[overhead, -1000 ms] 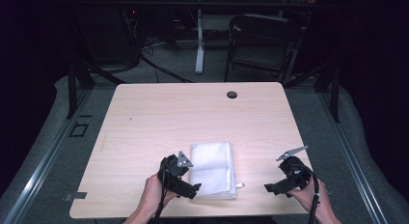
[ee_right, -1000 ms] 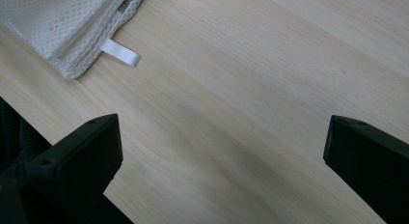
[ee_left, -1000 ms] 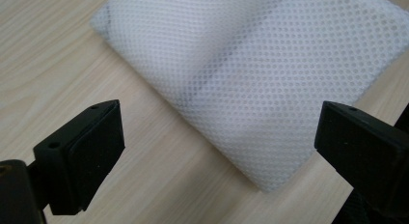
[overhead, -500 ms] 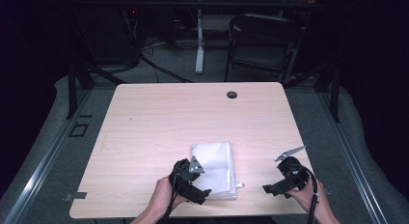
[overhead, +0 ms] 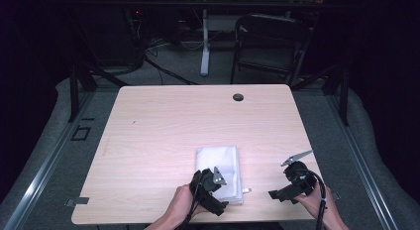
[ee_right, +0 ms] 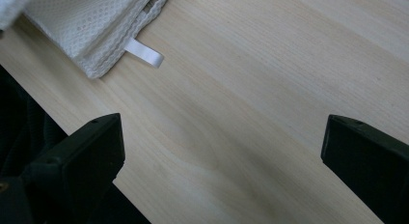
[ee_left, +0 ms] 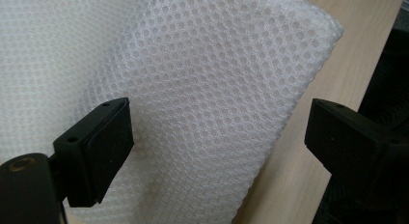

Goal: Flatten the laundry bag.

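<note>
Dark curtains and a folding chair (overhead: 270, 46) ring the pale wooden surface (overhead: 163, 126), and on it we find a folded white mesh cloth (overhead: 220, 168) lying near the front edge, at about 6 o'clock from the small black grommet (overhead: 238, 97). We judge the work to be at its start: the cloth lies flat and neatly folded, and nothing has lifted off the surface yet.

Our left gripper (overhead: 219, 189) hovers over the cloth's near left corner. Its jaws have just been closing a little, yet they stand well apart, with the mesh between them and no pad pressing on it. What remains, as we read it, is to nip the fold and then unfold or move the cloth.

Our right gripper (overhead: 277, 194) waits at 3 o'clock of the cloth, well apart from it, jaws spread over bare wood.

From the left gripper view we get the open honeycomb weave of the mesh (ee_left: 212, 89) and a rounded corner beside the wood. From the right gripper view we get a small white loop tag (ee_right: 143, 52) sticking out of the stacked layers, barely a speck from above.
</note>
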Available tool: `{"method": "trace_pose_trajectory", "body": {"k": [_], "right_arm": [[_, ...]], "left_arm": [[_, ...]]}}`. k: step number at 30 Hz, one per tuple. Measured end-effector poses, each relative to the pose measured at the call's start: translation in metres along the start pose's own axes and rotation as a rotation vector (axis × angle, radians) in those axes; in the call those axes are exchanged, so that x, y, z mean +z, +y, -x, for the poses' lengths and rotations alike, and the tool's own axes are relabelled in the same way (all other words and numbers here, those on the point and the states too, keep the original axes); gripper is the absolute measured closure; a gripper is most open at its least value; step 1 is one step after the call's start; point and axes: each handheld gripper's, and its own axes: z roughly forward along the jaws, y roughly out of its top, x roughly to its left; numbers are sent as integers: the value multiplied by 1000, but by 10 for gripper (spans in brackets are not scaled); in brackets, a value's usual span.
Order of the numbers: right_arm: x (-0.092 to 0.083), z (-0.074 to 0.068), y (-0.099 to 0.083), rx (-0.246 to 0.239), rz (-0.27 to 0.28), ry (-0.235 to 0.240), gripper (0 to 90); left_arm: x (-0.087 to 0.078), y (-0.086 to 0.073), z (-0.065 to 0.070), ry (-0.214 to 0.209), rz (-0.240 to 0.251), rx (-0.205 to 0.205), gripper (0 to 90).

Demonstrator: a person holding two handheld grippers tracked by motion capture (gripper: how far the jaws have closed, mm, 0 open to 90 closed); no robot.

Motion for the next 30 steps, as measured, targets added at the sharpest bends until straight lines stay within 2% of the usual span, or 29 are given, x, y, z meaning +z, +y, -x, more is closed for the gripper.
{"method": "trace_pose_trajectory", "body": {"k": [5, 7, 9, 10, 12, 13, 14, 19, 20, 21, 23, 29, 30], "right_arm": [[0, -1, 0, -10, -10, 2, 12], [1, -2, 0, -19, -22, 0, 13], [2, -3, 0, -12, -7, -5, 13], [1, -3, 0, -21, -20, 8, 14], [1, -4, 1, -34, -31, -5, 15], [2, -4, 1, -25, -22, 8, 16], [3, -5, 1, -31, -33, 1, 21], [3, -6, 2, -45, -53, -2, 27], [4, -8, 2, -43, -33, 8, 27], [4, -8, 3, -56, -48, -3, 28], [5, -9, 2, -41, -33, 3, 28], [5, -12, 3, -47, -38, 1, 58], [5, -12, 3, -45, -31, 16, 61]], "left_arm": [[12, 3, 3, 33, -37, 21, 168], [14, 3, 3, 45, -54, 33, 190], [15, 2, 5, 57, -63, 43, 201], [15, 2, 5, 60, -62, 48, 219], [14, 2, 3, 57, -58, 48, 260], [14, 1, 2, 54, -50, 44, 271], [13, 1, 1, 42, -42, 45, 335], [11, -1, -2, 22, -30, 47, 424], [11, -1, -2, 20, -27, 50, 451], [11, -1, -3, 17, -23, 54, 490], [10, -1, -5, 1, -21, 51, 495], [9, -1, -7, -21, -16, 58, 615], [8, -1, -7, -28, -16, 58, 637]]}}
